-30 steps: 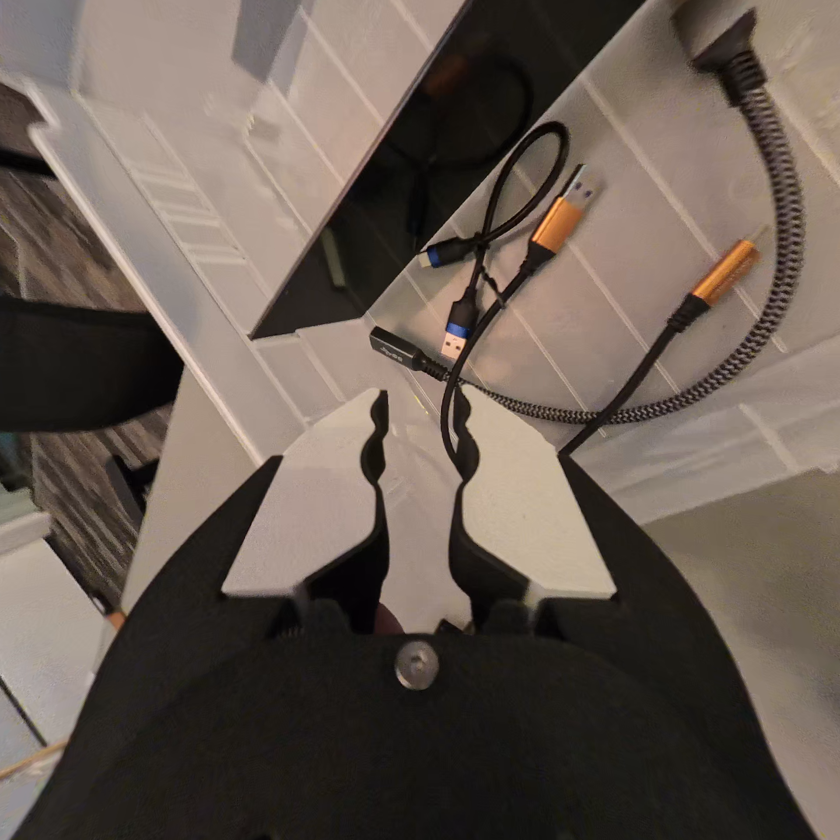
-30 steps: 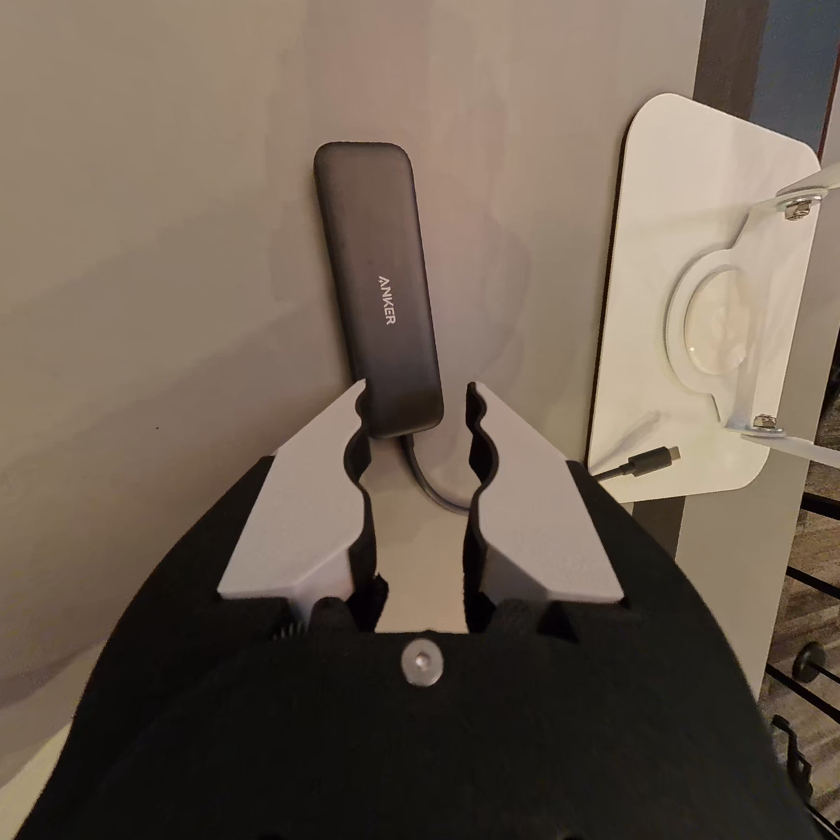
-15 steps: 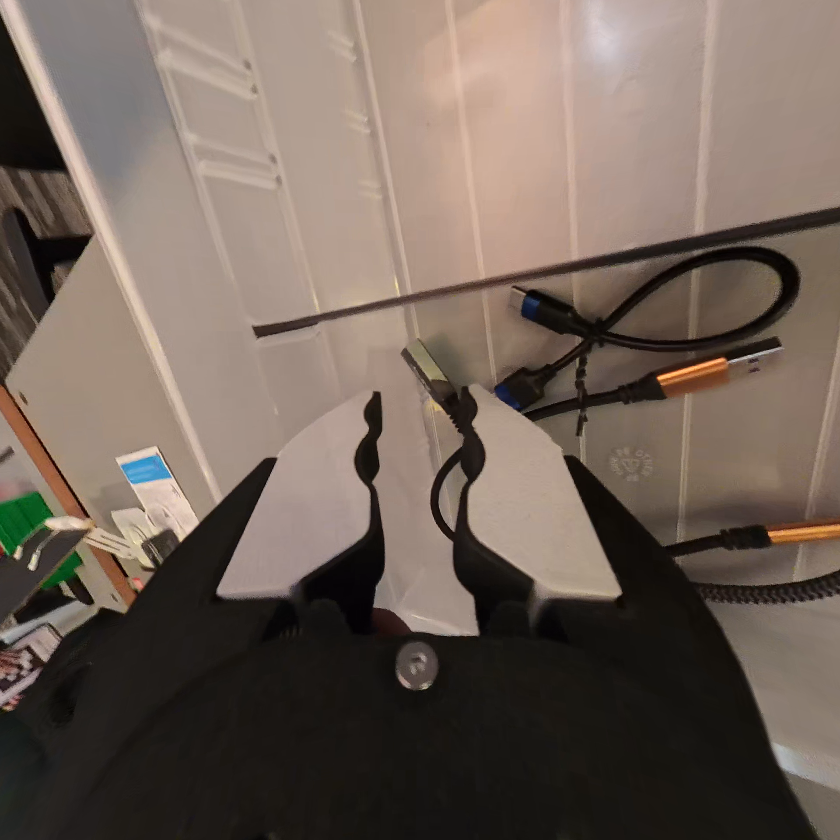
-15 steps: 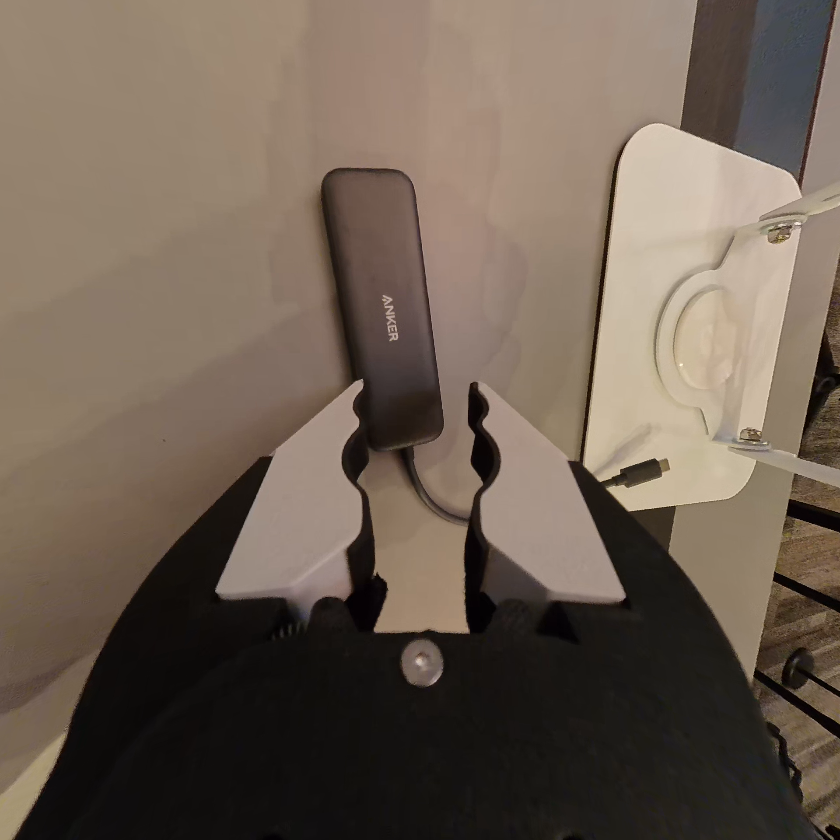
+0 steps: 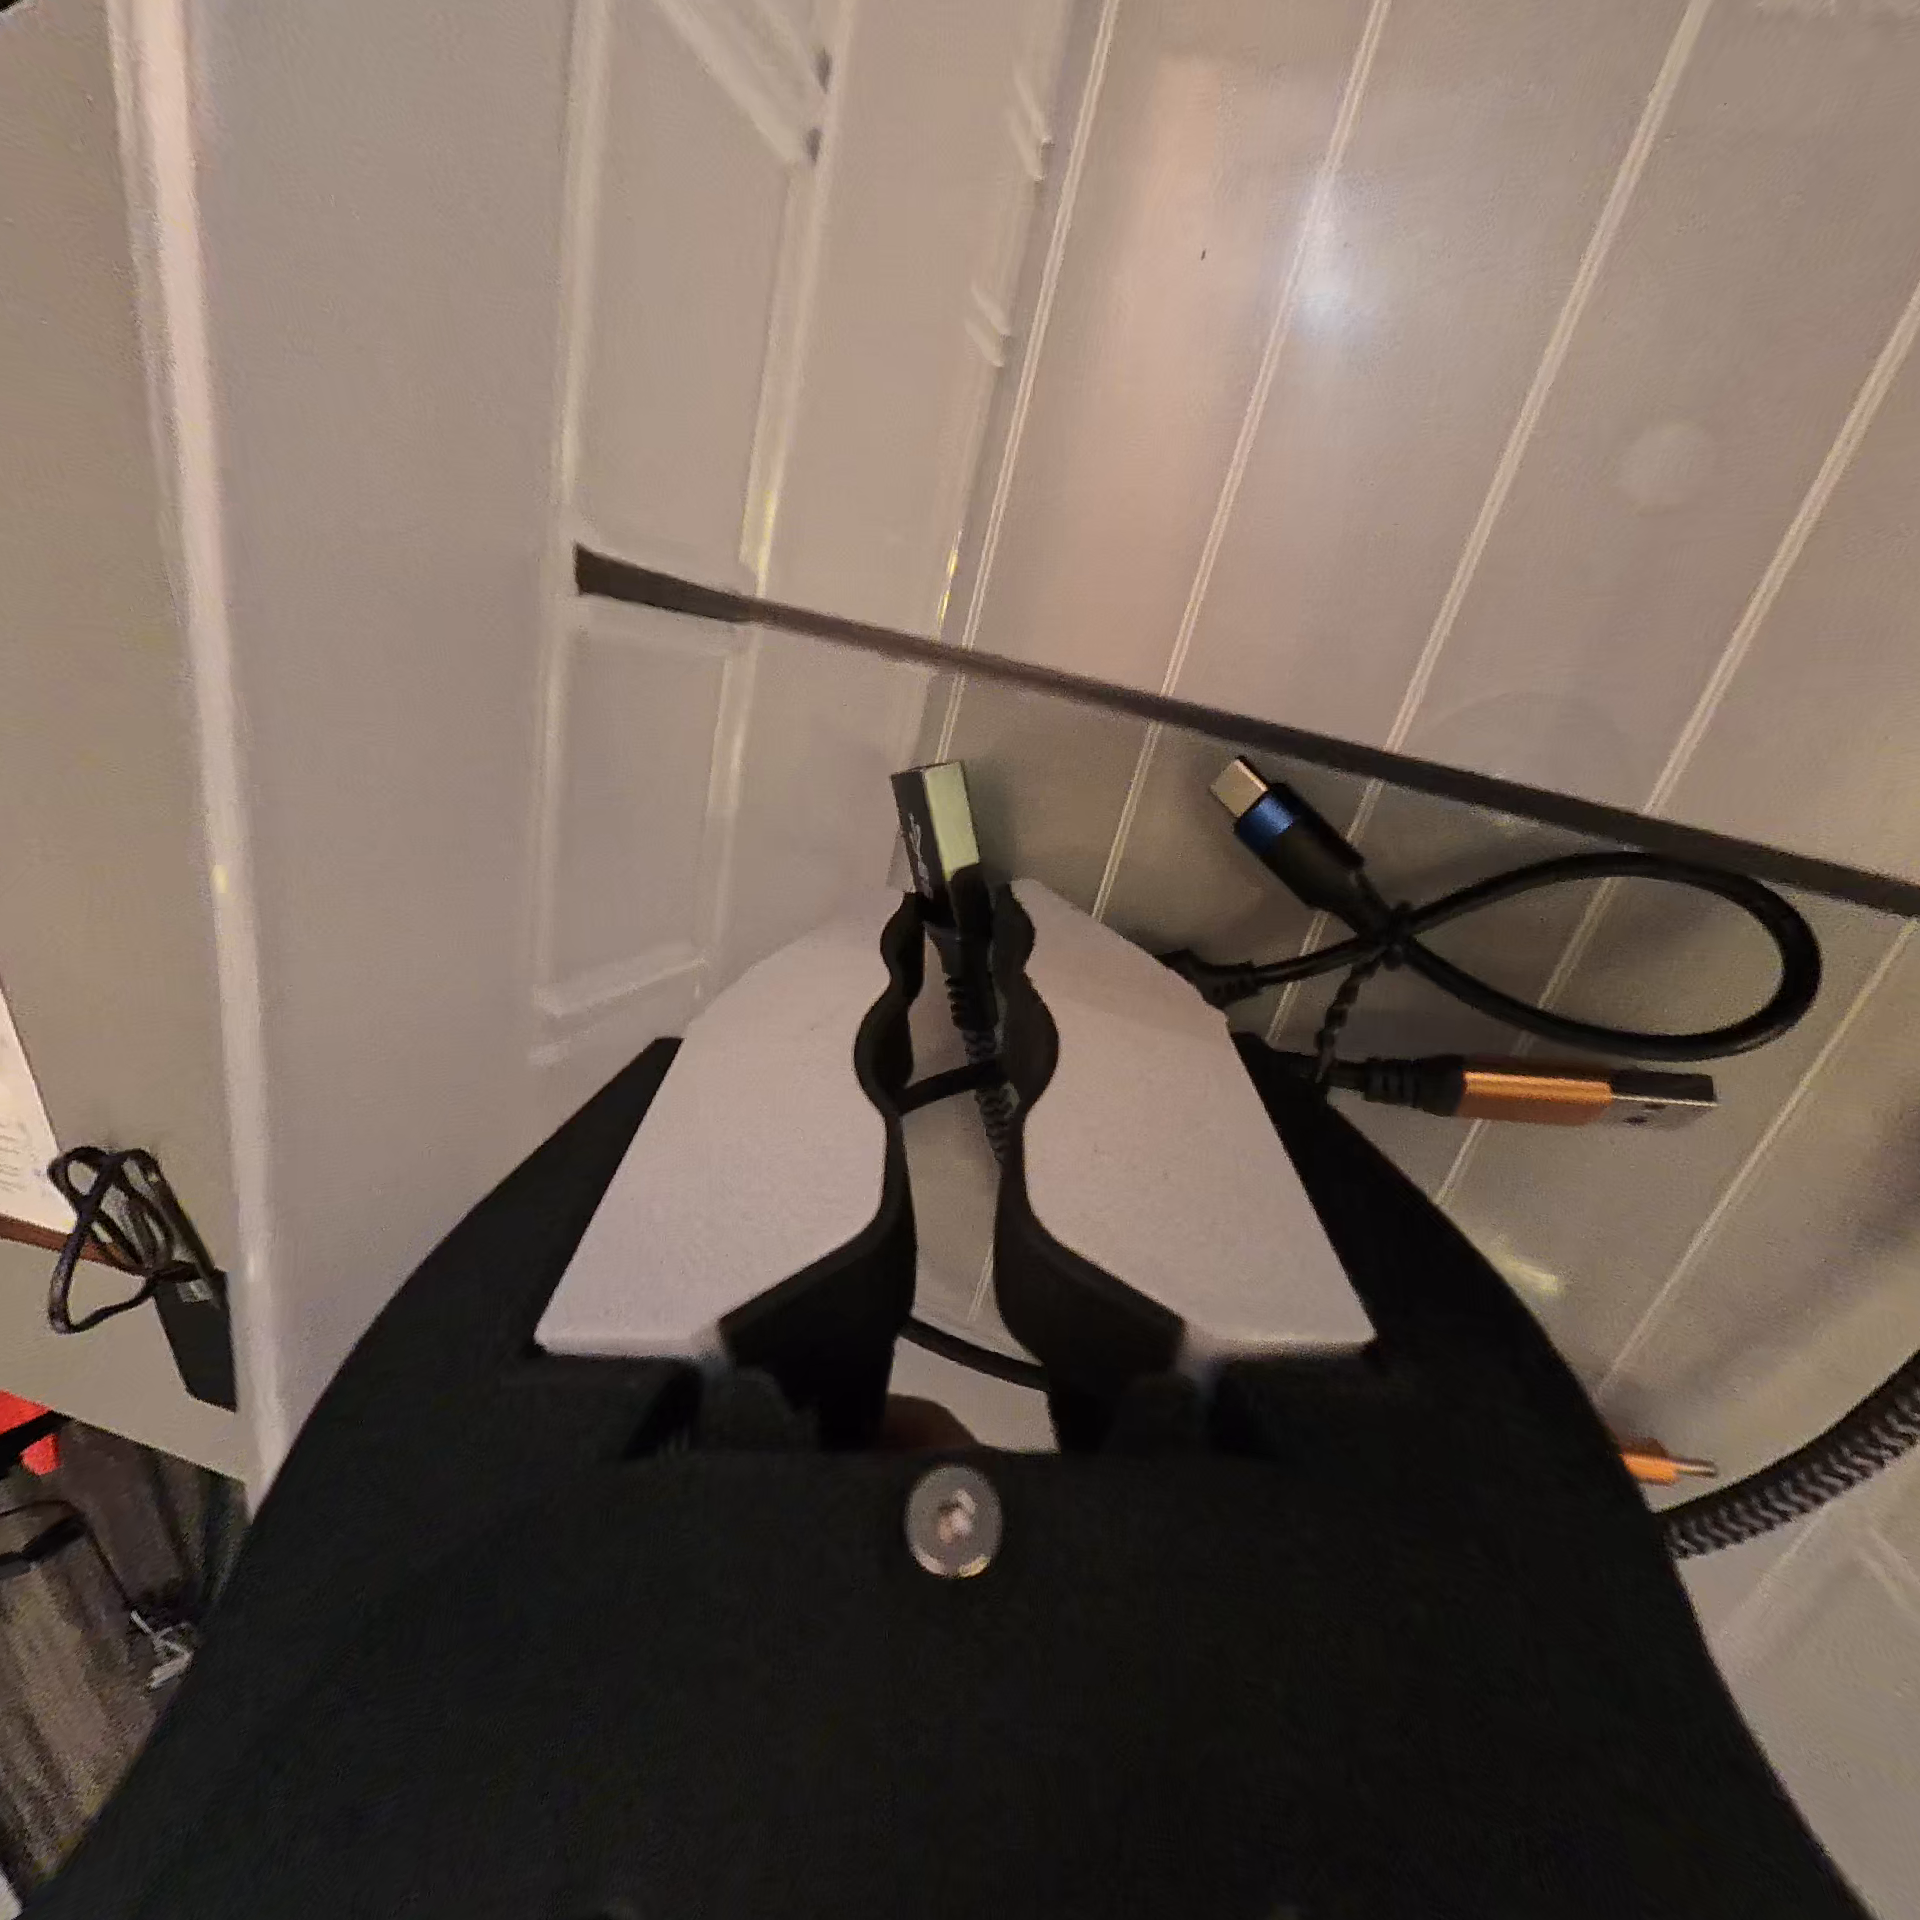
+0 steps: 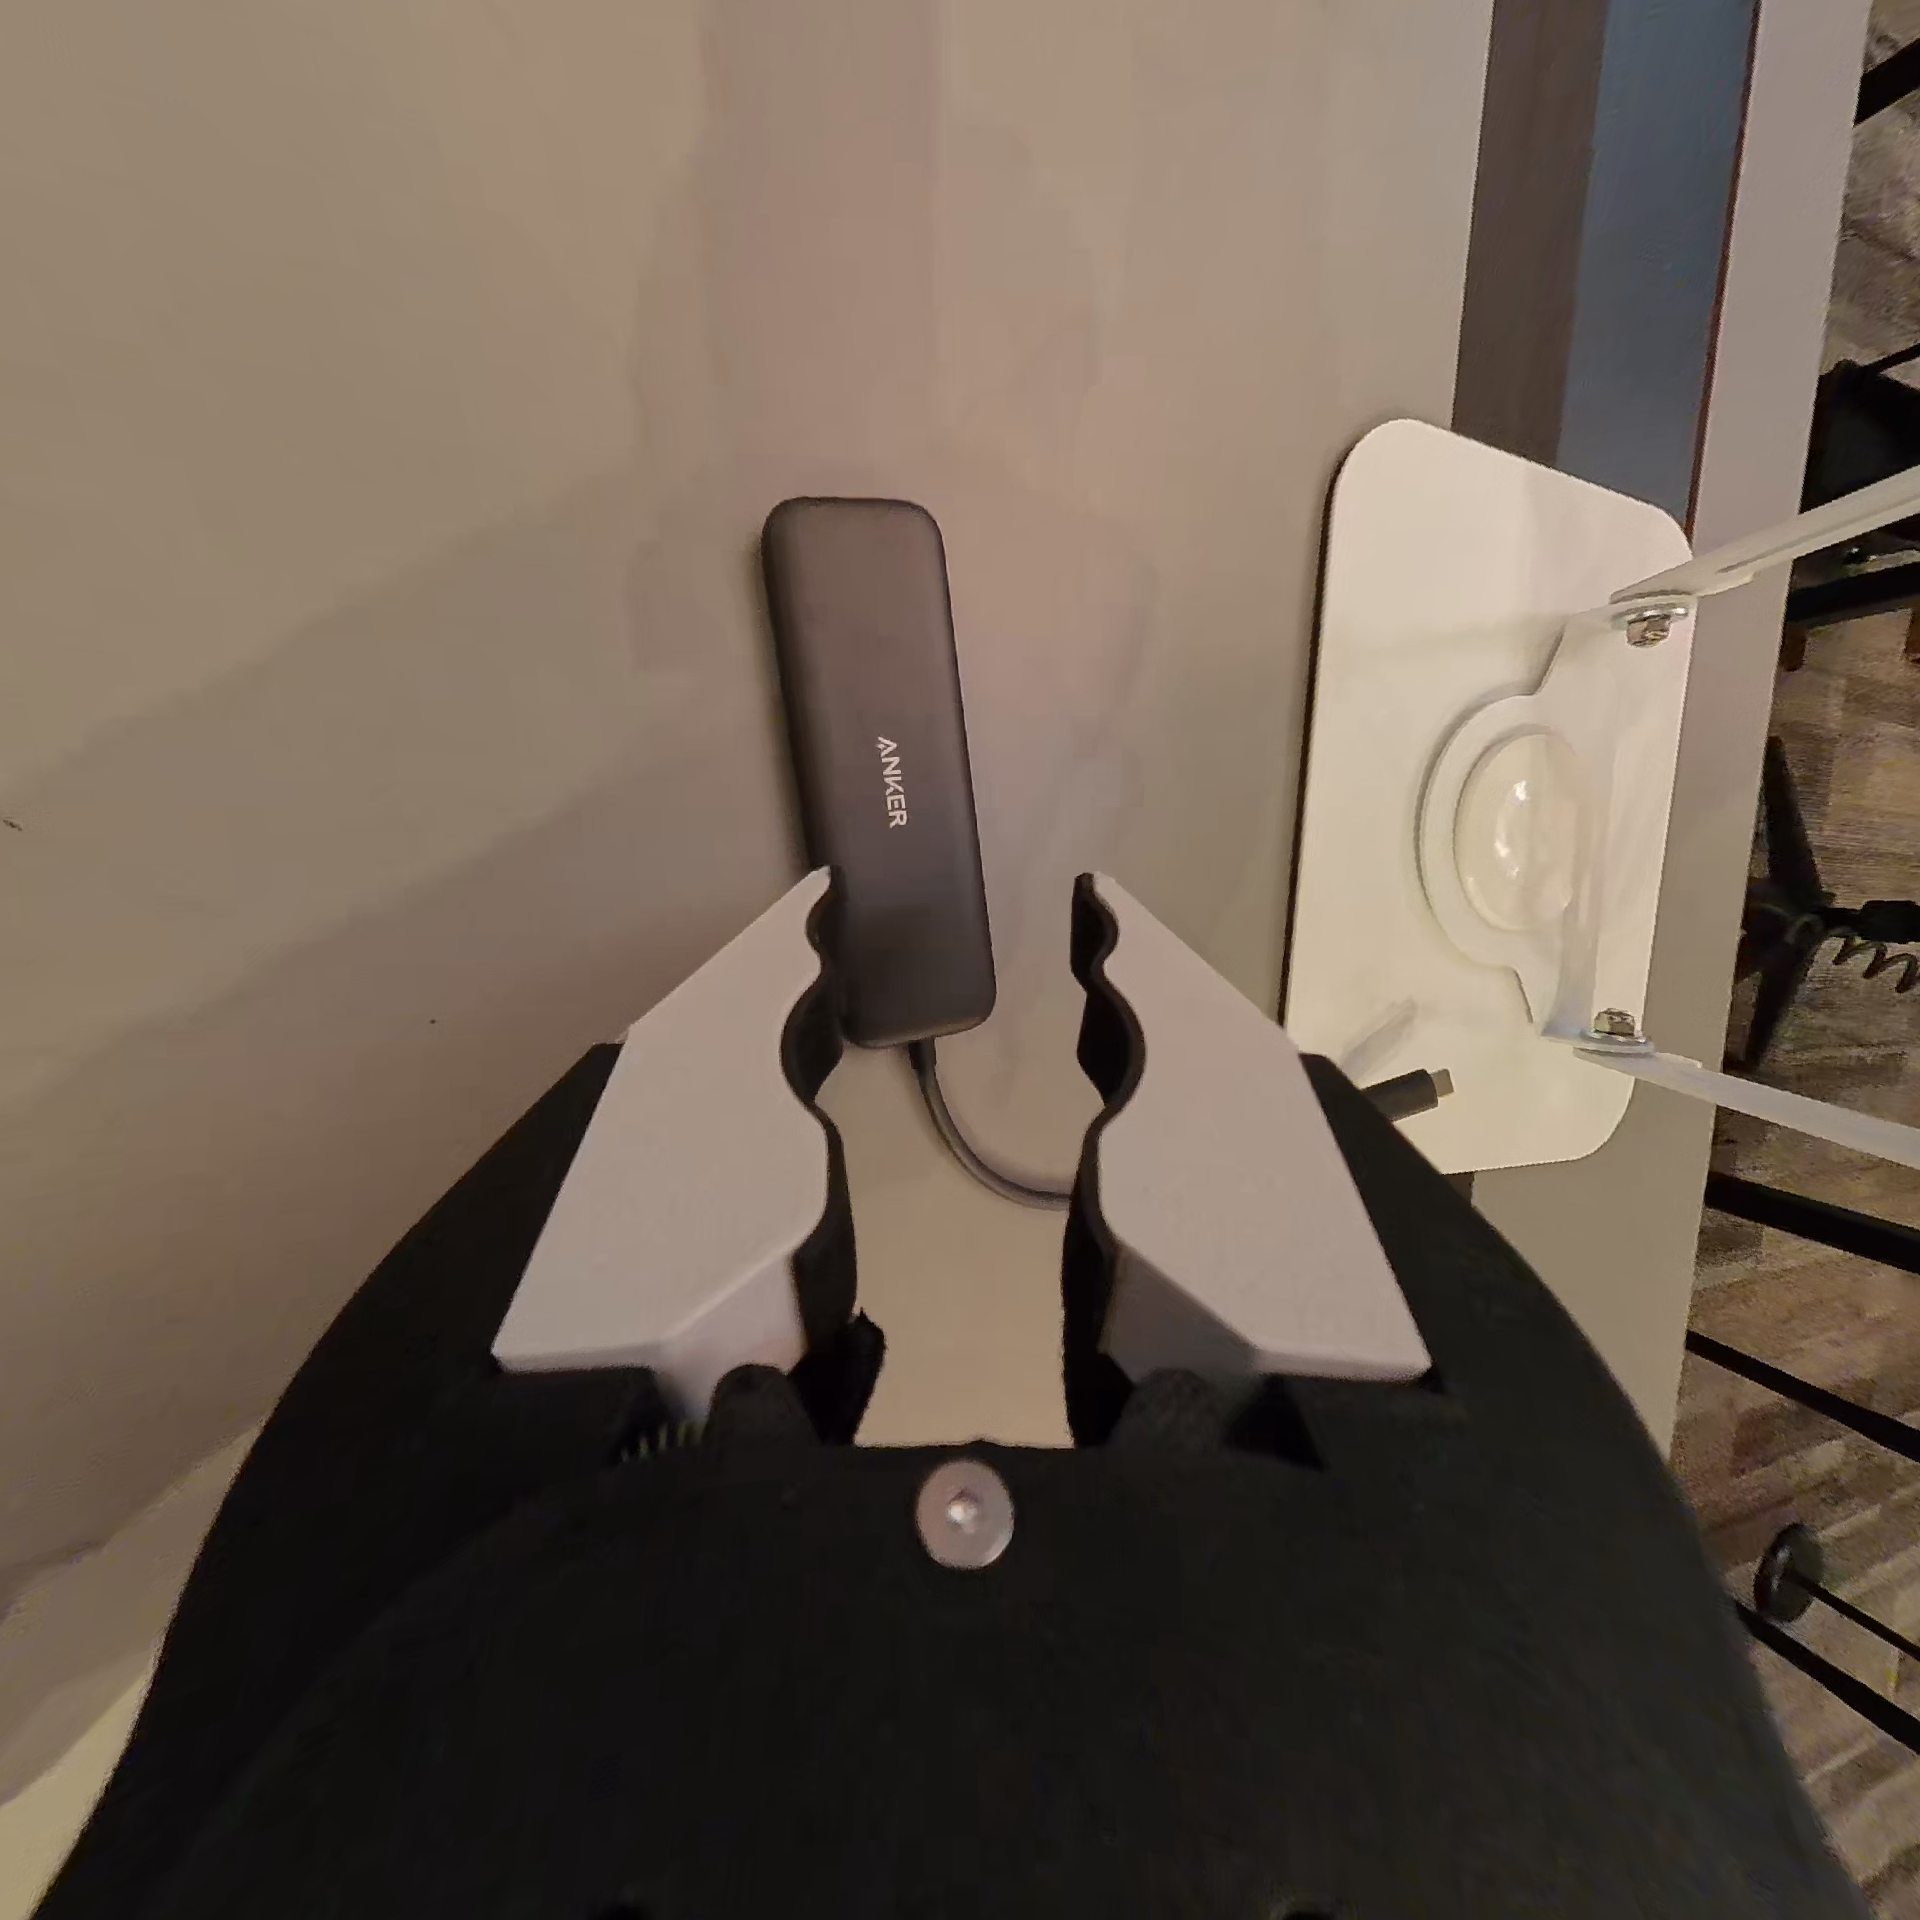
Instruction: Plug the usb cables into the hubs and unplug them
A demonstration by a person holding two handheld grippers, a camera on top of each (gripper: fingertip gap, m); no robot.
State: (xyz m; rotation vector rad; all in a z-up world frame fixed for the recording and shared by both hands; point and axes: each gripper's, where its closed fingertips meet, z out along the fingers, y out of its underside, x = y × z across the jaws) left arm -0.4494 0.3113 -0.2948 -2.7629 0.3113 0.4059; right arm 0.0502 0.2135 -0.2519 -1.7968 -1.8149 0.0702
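Observation:
My left gripper (image 5: 958, 914) is shut on the braided cable's plug (image 5: 940, 836), just behind its dark housing; the plug sticks out past the fingertips over a white ribbed tray (image 5: 1351, 416). A black cable with a blue plug (image 5: 1273, 831) and an orange-sleeved plug (image 5: 1558, 1093) lies to the right in the tray. My right gripper (image 6: 951, 894) is open and empty. A dark grey hub (image 6: 878, 769) lies flat on the grey table (image 6: 416, 520), its near end between my fingertips, closer to the left one. Its short grey lead (image 6: 977, 1153) curves right.
A white board (image 6: 1475, 727) with a clear dome mount lies right of the hub, at the table's edge; the lead's small plug (image 6: 1413, 1089) rests on it. In the left wrist view another orange plug (image 5: 1662, 1467) and thick braided cable (image 5: 1818, 1475) lie lower right. A coiled black cable (image 5: 114, 1236) sits far left. My hands' fingertips stand some 50 centimetres from each other.
My left gripper has closed on the braided cable's plug, which was beside the right finger before, and the view has swung over the tray. My right gripper has drawn back slightly from the hub.

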